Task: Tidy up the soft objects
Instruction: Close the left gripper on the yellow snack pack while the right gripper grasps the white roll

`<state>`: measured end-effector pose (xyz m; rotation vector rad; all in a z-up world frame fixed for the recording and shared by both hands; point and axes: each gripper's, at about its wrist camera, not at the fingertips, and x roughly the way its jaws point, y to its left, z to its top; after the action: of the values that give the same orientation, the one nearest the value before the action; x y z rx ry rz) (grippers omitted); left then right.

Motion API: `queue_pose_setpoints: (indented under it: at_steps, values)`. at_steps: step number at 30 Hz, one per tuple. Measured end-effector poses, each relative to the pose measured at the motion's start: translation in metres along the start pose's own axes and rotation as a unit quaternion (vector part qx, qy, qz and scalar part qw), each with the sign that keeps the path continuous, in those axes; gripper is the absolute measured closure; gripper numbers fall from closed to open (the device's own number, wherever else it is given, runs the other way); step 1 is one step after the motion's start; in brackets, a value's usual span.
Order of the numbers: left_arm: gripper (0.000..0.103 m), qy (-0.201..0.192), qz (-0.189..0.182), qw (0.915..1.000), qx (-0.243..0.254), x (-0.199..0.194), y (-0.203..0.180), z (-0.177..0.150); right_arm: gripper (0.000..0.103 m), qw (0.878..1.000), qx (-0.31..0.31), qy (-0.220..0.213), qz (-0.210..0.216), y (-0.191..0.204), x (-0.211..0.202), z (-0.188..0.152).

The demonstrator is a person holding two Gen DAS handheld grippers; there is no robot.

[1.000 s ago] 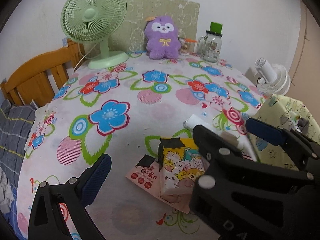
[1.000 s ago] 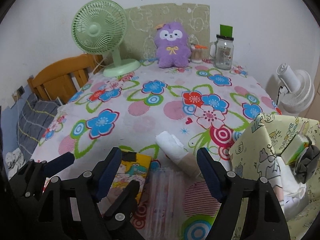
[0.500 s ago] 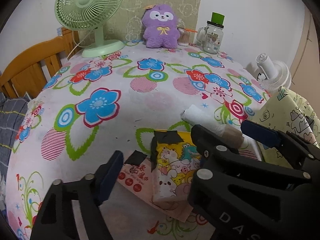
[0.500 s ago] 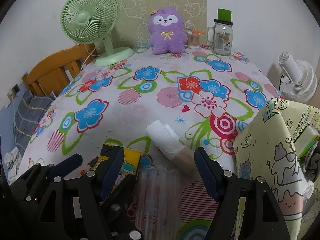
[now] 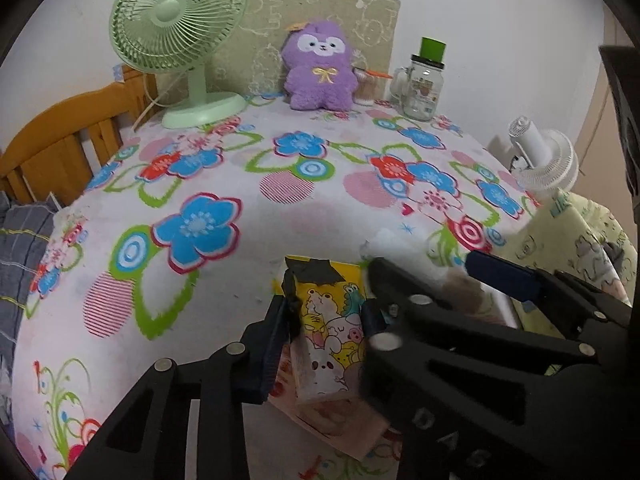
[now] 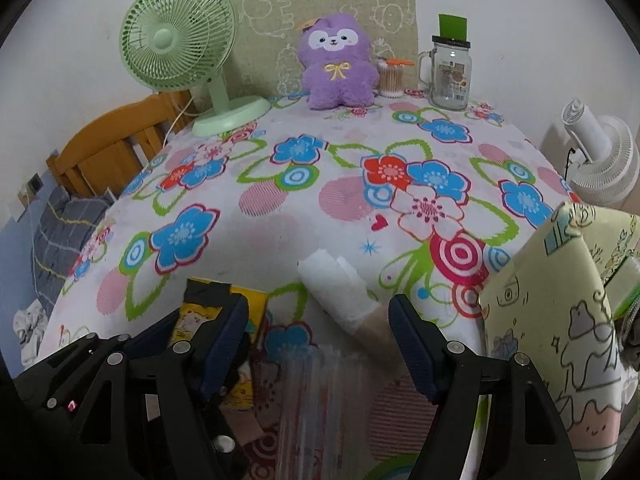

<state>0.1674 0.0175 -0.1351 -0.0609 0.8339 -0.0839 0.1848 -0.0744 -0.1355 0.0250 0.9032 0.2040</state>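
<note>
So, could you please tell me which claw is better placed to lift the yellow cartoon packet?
Left. The left claw already has its fingers closing around the yellow cartoon packet, while the right claw stands open over a clear bundle.

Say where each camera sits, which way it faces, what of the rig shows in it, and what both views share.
Left wrist: sits on the left gripper, looking forward and down over the table toward the wall; its jaws, which have just been closing, press a yellow pack; the right gripper shows on the right.
Right wrist: sits on the right gripper, same heading; open jaws flank a white roll; the left gripper shows lower left.
Shared: green fan, purple plush, jar, yellow pack, white roll.
</note>
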Motion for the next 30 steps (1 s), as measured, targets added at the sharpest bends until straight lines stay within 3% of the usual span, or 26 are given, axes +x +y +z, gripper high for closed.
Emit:
queue_pose_setpoints:
  at_steps: [5, 12, 17, 22, 29, 30]
  values:
    - [0.065, 0.003, 0.013, 0.9999, -0.008, 0.010, 0.009, 0.006, 0.028, 1.000, 0.009, 0.003, -0.002, -0.003, 0.007, 0.006]
    - [0.064, 0.004, 0.024, 0.9997, 0.010, 0.017, 0.004, 0.005, 0.040, 0.999, 0.009, 0.024, -0.019, -0.007, 0.025, 0.008]
    - [0.063, 0.007, 0.029, 0.9995, 0.014, 0.020, 0.002, 0.006, 0.047, 0.999, 0.019, 0.035, -0.007, -0.009, 0.032, 0.007]
    - [0.063, 0.005, 0.036, 0.9991, 0.024, 0.020, -0.002, 0.005, 0.067, 0.999, 0.019, 0.040, 0.023, -0.006, 0.034, 0.006]
    - [0.065, 0.007, 0.012, 0.9998, 0.017, 0.018, 0.000, 0.005, 0.080, 0.999, 0.012, 0.037, 0.038, 0.000, 0.030, 0.007]
    - [0.065, 0.005, 0.016, 0.9997, 0.018, 0.017, -0.001, 0.005, 0.085, 0.999, 0.009, 0.033, 0.031, 0.001, 0.028, 0.007]
